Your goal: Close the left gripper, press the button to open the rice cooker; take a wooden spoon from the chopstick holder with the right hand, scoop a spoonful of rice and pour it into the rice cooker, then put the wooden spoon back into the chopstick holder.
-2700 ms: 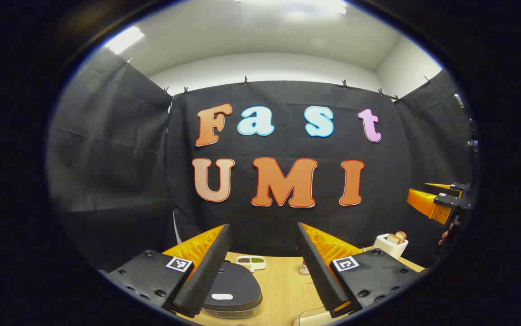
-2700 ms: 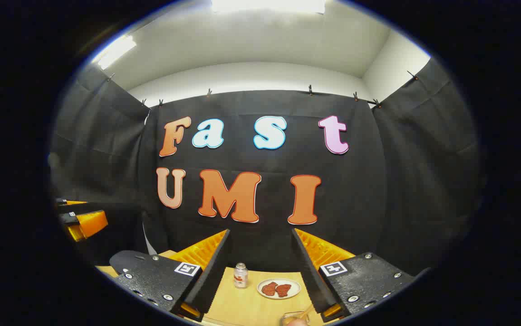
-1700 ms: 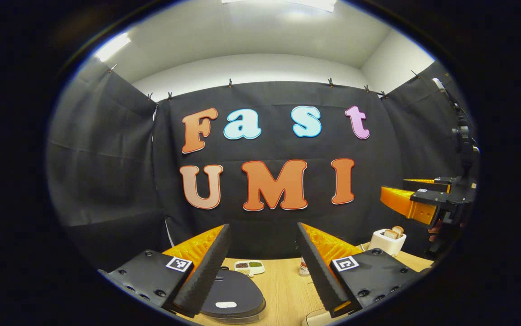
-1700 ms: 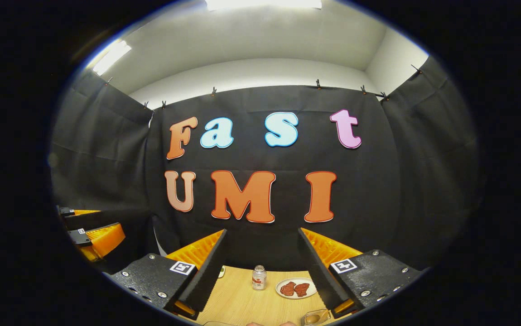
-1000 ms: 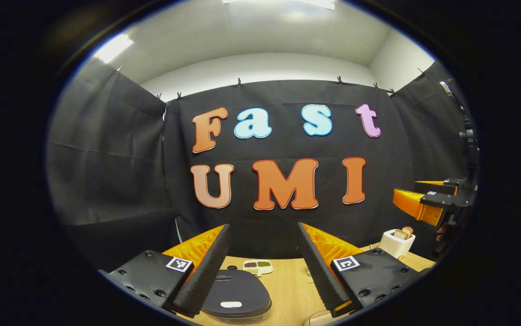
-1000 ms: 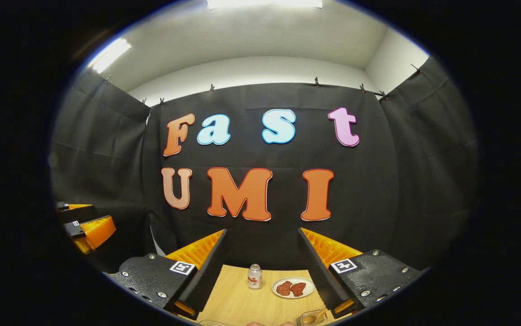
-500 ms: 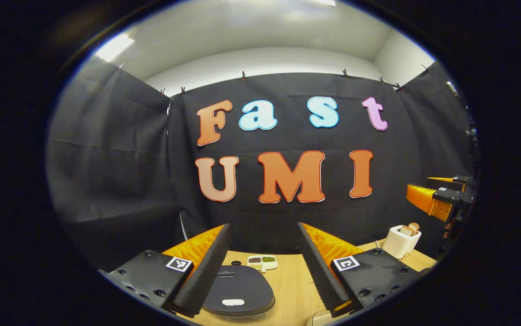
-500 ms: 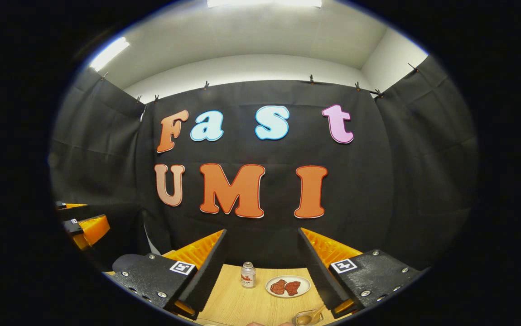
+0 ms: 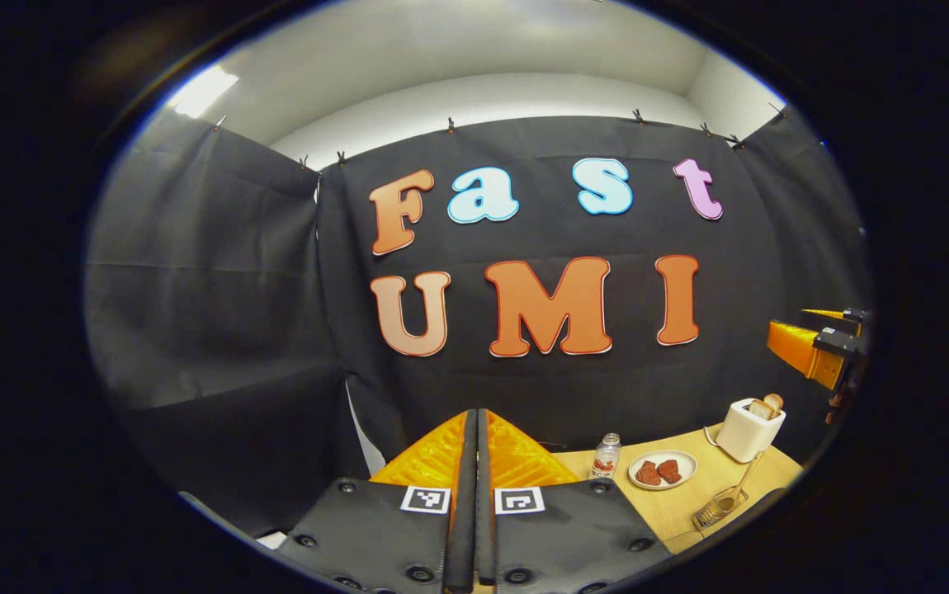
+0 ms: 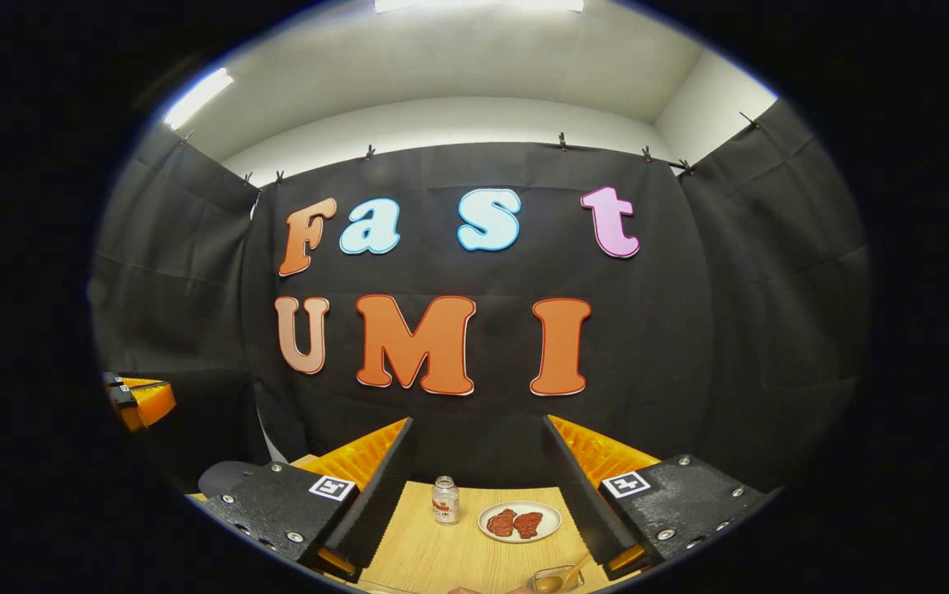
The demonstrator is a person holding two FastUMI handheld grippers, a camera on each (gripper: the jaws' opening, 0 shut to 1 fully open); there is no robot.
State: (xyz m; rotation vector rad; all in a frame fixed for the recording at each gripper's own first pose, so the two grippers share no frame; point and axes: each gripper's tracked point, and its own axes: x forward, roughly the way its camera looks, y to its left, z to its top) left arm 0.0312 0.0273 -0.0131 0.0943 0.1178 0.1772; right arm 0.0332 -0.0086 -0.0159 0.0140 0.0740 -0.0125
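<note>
In the left gripper view my left claw (image 9: 476, 495) is pressed together, empty, above the table (image 9: 681, 503); the wooden spoon (image 9: 738, 488) leans in the chopstick holder (image 9: 715, 510) near the toaster (image 9: 750, 430).

In the right gripper view my right claw (image 10: 474, 487) stands apart, empty, the bottle (image 10: 444, 500) and plate (image 10: 520, 522) ahead.

Bright ceiling lights (image 10: 474, 5) glare overhead; sharp focus; heavy fisheye edge distortion.

White toaster (image 9: 748, 431), light wooden table (image 10: 458, 549)
</note>
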